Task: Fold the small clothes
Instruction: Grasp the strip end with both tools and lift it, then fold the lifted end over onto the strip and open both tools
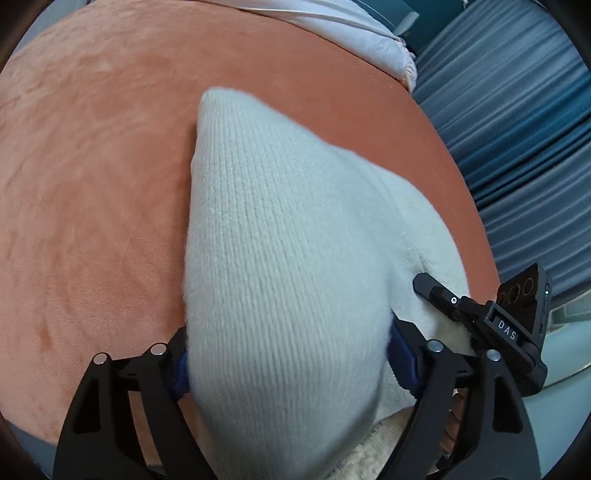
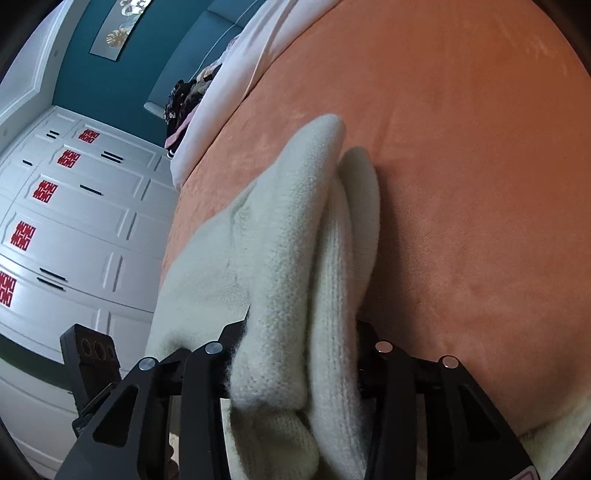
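A cream knitted garment (image 1: 280, 236) lies bunched on the orange bedspread (image 1: 92, 166). In the left wrist view my left gripper (image 1: 288, 369) is shut on a thick fold of it, the knit filling the gap between the blue-padded fingers and hiding the tips. The right gripper (image 1: 436, 291) shows at the right of that view, its black finger against the same garment. In the right wrist view my right gripper (image 2: 299, 369) is shut on a folded wad of the garment (image 2: 295, 236), lifted off the bedspread (image 2: 461, 166).
A white duvet (image 1: 351, 33) lies at the head of the bed. Blue curtains (image 1: 517, 129) hang past the bed's right edge. In the right wrist view a white wardrobe (image 2: 66, 221) with red stickers stands beyond the left edge, and dark clothes (image 2: 184, 99) lie by the pillow.
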{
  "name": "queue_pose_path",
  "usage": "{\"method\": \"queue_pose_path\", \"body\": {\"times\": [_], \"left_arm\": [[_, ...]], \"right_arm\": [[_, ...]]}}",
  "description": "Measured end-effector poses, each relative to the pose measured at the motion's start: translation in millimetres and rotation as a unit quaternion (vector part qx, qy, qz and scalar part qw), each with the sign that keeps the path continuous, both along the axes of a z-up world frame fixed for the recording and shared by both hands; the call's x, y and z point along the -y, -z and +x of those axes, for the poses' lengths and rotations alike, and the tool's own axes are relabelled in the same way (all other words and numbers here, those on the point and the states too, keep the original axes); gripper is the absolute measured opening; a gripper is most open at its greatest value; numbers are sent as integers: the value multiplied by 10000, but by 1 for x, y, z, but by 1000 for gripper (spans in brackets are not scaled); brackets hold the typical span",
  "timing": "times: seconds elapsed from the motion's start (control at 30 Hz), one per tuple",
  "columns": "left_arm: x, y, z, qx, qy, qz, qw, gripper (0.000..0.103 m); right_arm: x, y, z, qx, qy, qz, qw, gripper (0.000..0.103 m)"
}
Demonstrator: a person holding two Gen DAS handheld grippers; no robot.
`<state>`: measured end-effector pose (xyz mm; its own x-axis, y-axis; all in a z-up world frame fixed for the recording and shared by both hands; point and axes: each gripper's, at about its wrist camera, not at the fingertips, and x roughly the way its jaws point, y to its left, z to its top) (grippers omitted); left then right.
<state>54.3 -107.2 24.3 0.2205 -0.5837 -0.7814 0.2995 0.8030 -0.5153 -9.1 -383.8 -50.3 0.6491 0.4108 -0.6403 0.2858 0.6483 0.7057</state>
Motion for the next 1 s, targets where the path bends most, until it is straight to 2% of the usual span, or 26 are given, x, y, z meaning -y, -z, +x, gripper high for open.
{"method": "queue_pose_path", "body": {"times": [0.07,0.13,0.27,0.33,0.43,0.53,0.63,0.73,0.87,1.0], "left_arm": [[0,-11,-9,-18,113,-104,9999,78],[2,-6,-19,-185,271,-121,9994,79],[14,32,-33,-485,355,272,9978,85],[13,29,-35,-304,376,272,9985,82],[9,10,-24,-296,320,105,9990,72],[-4,-19,-17,-93,187,-156,9997,70],[-17,-57,-13,138,100,-557,9983,69],[-27,-109,-15,749,144,-856,9934,69],[-49,-185,-19,1766,181,-1129,9776,70],[-84,-249,-18,2646,167,-1257,9560,70]], "right_arm": [[-5,-18,-19,88,82,-186,9998,38],[-5,-22,-40,39,175,-243,9995,38],[0,11,-55,-641,345,-134,9973,40],[-2,10,-54,-649,415,-192,9968,40],[-15,-14,-48,-527,308,-696,9957,38],[-25,-53,-42,-221,272,-909,9952,36],[-34,-102,-42,267,276,-1113,9930,36],[-46,-158,-44,893,241,-1470,9848,36],[-60,-229,-45,1849,281,-1659,9683,36],[-82,-286,-40,2676,254,-1715,9478,37]]}}
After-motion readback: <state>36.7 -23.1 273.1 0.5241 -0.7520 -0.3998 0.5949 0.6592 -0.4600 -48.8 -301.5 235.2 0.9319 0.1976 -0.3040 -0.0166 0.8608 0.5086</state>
